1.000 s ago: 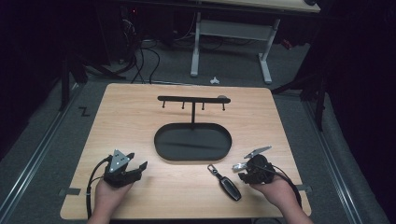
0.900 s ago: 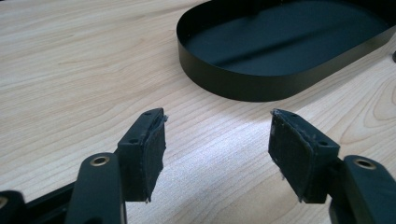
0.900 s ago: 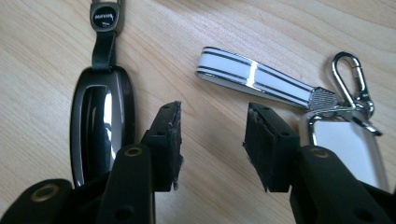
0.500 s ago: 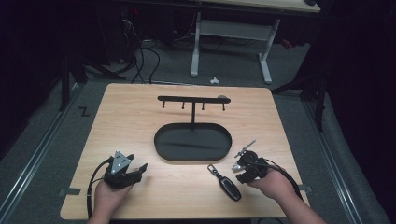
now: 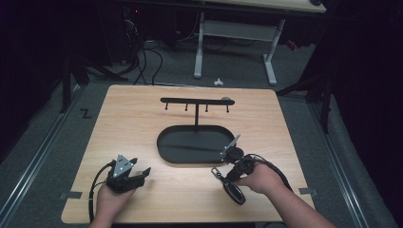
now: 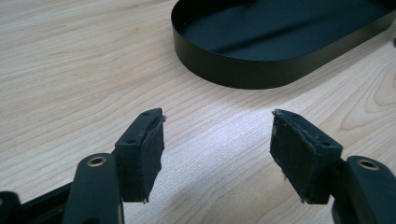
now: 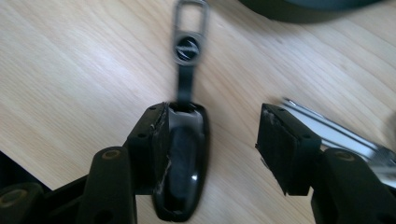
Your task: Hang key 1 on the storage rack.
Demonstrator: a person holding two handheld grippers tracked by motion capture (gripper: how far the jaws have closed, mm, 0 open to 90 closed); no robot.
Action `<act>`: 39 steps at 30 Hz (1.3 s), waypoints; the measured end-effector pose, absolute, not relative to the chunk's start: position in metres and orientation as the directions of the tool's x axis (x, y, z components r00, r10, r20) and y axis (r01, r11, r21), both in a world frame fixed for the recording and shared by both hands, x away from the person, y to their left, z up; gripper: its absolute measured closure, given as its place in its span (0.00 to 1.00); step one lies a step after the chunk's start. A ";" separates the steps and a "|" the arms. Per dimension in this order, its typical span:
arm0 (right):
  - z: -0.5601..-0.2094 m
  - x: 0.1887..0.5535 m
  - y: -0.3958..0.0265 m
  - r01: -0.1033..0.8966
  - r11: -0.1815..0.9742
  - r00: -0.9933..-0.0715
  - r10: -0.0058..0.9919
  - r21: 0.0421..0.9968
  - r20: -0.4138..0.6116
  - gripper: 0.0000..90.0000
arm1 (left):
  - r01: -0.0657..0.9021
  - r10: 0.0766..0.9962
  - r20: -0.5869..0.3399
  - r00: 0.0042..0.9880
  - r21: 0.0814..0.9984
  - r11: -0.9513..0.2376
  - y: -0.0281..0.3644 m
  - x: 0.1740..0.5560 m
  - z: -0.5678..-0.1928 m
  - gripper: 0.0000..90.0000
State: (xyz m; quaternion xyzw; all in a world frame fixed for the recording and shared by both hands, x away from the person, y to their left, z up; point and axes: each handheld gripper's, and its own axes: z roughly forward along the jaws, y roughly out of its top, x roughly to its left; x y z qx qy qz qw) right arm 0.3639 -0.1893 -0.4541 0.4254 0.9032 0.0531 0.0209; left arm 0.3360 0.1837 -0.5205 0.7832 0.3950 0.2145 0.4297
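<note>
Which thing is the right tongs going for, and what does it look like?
On the wooden table, find the black oval tray. Just nearer the person lies the car key, between the open right tongs: small, glossy black, with a strap and metal loop.

On my feed the left gripper (image 5: 135, 175) is matte black, topped by a grey three-cornered plate, and a black cable loops off behind it. Its pads (image 6: 148, 158) are dark rubber, frayed along the edges, on black arms with brass-ringed screw holes. The right gripper (image 5: 224, 176) has the same build, with a silvery plate and black cable. Both forearms are bare, with no sleeves.
</note>
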 end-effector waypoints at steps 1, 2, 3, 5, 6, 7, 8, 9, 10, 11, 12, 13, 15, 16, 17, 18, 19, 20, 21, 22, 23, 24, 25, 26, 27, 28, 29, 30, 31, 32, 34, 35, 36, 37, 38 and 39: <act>-0.456 0.364 -0.185 0.761 0.640 -0.644 0.765 0.108 0.007 0.48 | 0.439 0.804 -0.014 0.595 0.843 -0.311 0.184 0.336 -0.520 0.38; -0.458 0.365 -0.182 0.756 0.646 -0.650 0.760 0.105 0.004 0.48 | 0.440 0.805 -0.020 0.593 0.845 -0.303 0.184 0.336 -0.520 0.38; -0.460 0.366 -0.179 0.748 0.656 -0.659 0.752 0.099 -0.006 0.51 | 0.443 0.806 -0.026 0.591 0.846 -0.298 0.184 0.336 -0.520 0.38; -0.466 0.367 -0.174 0.707 0.700 -0.703 0.711 0.097 -0.009 0.55 | 0.445 0.807 -0.032 0.590 0.847 -0.292 0.184 0.336 -0.519 0.38; -0.468 0.368 -0.171 0.706 0.703 -0.705 0.709 0.092 -0.009 0.56 | 0.446 0.807 -0.035 0.589 0.847 -0.289 0.185 0.336 -0.519 0.38; -0.471 0.370 -0.170 0.708 0.701 -0.702 0.712 0.084 -0.020 0.58 | 0.447 0.808 -0.040 0.588 0.849 -0.283 0.185 0.336 -0.519 0.38; -0.473 0.371 -0.168 0.718 0.693 -0.693 0.720 0.070 -0.026 0.61 | 0.447 0.809 -0.043 0.587 0.850 -0.280 0.185 0.336 -0.518 0.38; -0.476 0.376 -0.165 0.724 0.688 -0.688 0.725 0.051 -0.021 0.65 | 0.446 0.809 -0.043 0.586 0.851 -0.278 0.186 0.336 -0.518 0.38; -0.476 0.376 -0.165 0.724 0.688 -0.688 0.725 0.051 -0.021 0.65 | 0.446 0.809 -0.044 0.587 0.851 -0.277 0.186 0.336 -0.517 0.38; -0.477 0.378 -0.164 0.726 0.687 -0.686 0.727 0.041 -0.021 0.66 | 0.443 0.808 -0.044 0.587 0.853 -0.276 0.186 0.335 -0.517 0.38; -0.479 0.379 -0.163 0.738 0.673 -0.673 0.739 0.036 -0.015 0.68 | 0.442 0.808 -0.042 0.588 0.853 -0.278 0.186 0.335 -0.517 0.38; -0.480 0.380 -0.162 0.742 0.670 -0.670 0.742 0.028 -0.018 0.69 | 0.441 0.808 -0.040 0.588 0.853 -0.278 0.186 0.335 -0.517 0.38; -0.484 0.381 -0.160 0.735 0.678 -0.678 0.735 0.005 -0.008 0.73 | 0.443 0.807 -0.039 0.589 0.851 -0.282 0.186 0.335 -0.518 0.38; -0.484 0.381 -0.160 0.735 0.678 -0.678 0.735 0.005 -0.008 0.73 | 0.444 0.807 -0.040 0.590 0.851 -0.282 0.186 0.336 -0.518 0.38; -0.485 0.381 -0.158 0.739 0.674 -0.674 0.739 -0.004 -0.006 0.73 | 0.444 0.806 -0.040 0.590 0.851 -0.282 0.185 0.336 -0.518 0.38; -0.487 0.381 -0.157 0.740 0.673 -0.673 0.740 -0.011 -0.003 0.73 | 0.443 0.806 -0.040 0.590 0.851 -0.283 0.185 0.336 -0.519 0.38; -0.489 0.381 -0.156 0.742 0.670 -0.671 0.742 -0.023 -0.002 0.73 | 0.443 0.806 -0.039 0.590 0.850 -0.284 0.185 0.336 -0.519 0.38; -0.489 0.380 -0.154 0.740 0.672 -0.672 0.740 -0.026 -0.008 0.74 | 0.444 0.806 -0.041 0.590 0.851 -0.281 0.185 0.336 -0.519 0.38; -0.489 0.379 -0.154 0.737 0.675 -0.675 0.737 -0.030 -0.006 0.74 | 0.446 0.805 -0.047 0.591 0.851 -0.278 0.185 0.336 -0.518 0.38; -0.489 0.379 -0.153 0.736 0.676 -0.676 0.736 -0.037 -0.008 0.74 | 0.448 0.807 -0.049 0.588 0.851 -0.274 0.185 0.337 -0.518 0.38; -0.489 0.379 -0.153 0.741 0.671 -0.671 0.741 -0.035 -0.006 0.75 | 0.448 0.809 -0.049 0.585 0.852 -0.272 0.185 0.337 -0.517 0.38; -0.489 0.378 -0.153 0.745 0.666 -0.666 0.746 -0.033 -0.008 0.76 | 0.450 0.811 -0.053 0.583 0.852 -0.267 0.185 0.337 -0.517 0.38; -0.489 0.378 -0.153 0.747 0.664 -0.664 0.747 -0.034 -0.005 0.77 | 0.452 0.811 -0.058 0.582 0.852 -0.264 0.185 0.336 -0.517 0.38; -0.489 0.378 -0.153 0.742 0.670 -0.670 0.742 -0.036 -0.005 0.78 | 0.452 0.809 -0.060 0.585 0.852 -0.264 0.185 0.336 -0.516 0.38; -0.488 0.378 -0.153 0.736 0.676 -0.676 0.736 -0.037 -0.004 0.81 | 0.453 0.805 -0.063 0.589 0.851 -0.265 0.184 0.336 -0.516 0.39; -0.489 0.377 -0.154 0.725 0.688 -0.688 0.726 -0.032 0.000 0.84 | 0.452 0.800 -0.064 0.596 0.850 -0.269 0.184 0.335 -0.516 0.39; -0.489 0.376 -0.154 0.720 0.693 -0.694 0.720 -0.033 -0.002 0.87 | 0.452 0.796 -0.065 0.602 0.849 -0.273 0.183 0.335 -0.517 0.40; -0.490 0.377 -0.156 0.685 0.729 -0.729 0.685 -0.021 -0.004 0.88 | 0.453 0.792 -0.065 0.607 0.847 -0.277 0.183 0.335 -0.517 0.41; -0.490 0.377 -0.156 0.685 0.729 -0.729 0.685 -0.021 -0.004 0.88 | 0.453 0.790 -0.067 0.610 0.847 -0.278 0.182 0.335 -0.517 0.41; -0.489 0.376 -0.155 0.700 0.713 -0.714 0.701 -0.027 0.000 0.88 | 0.453 0.788 -0.068 0.611 0.846 -0.279 0.182 0.335 -0.518 0.41; -0.489 0.376 -0.156 0.679 0.734 -0.734 0.679 -0.024 -0.004 0.88 | 0.456 0.788 -0.066 0.612 0.843 -0.284 0.181 0.334 -0.519 0.41; -0.489 0.375 -0.155 0.680 0.733 -0.733 0.680 -0.023 -0.006 0.88 | 0.456 0.787 -0.066 0.614 0.843 -0.285 0.181 0.334 -0.520 0.41; -0.489 0.375 -0.155 0.672 0.740 -0.741 0.672 -0.021 -0.006 0.88 | 0.458 0.787 -0.067 0.613 0.842 -0.285 0.181 0.334 -0.521 0.41; -0.489 0.374 -0.155 0.673 0.740 -0.740 0.673 -0.020 -0.006 0.88 | 0.459 0.787 -0.063 0.613 0.840 -0.290 0.181 0.333 -0.522 0.41; -0.489 0.373 -0.155 0.670 0.742 -0.742 0.670 -0.019 -0.007 0.88 | 0.459 0.788 -0.061 0.613 0.839 -0.292 0.181 0.333 -0.522 0.41; -0.489 0.373 -0.155 0.668 0.744 -0.744 0.668 -0.017 -0.008 0.88 | 0.458 0.789 -0.060 0.612 0.840 -0.291 0.181 0.333 -0.522 0.41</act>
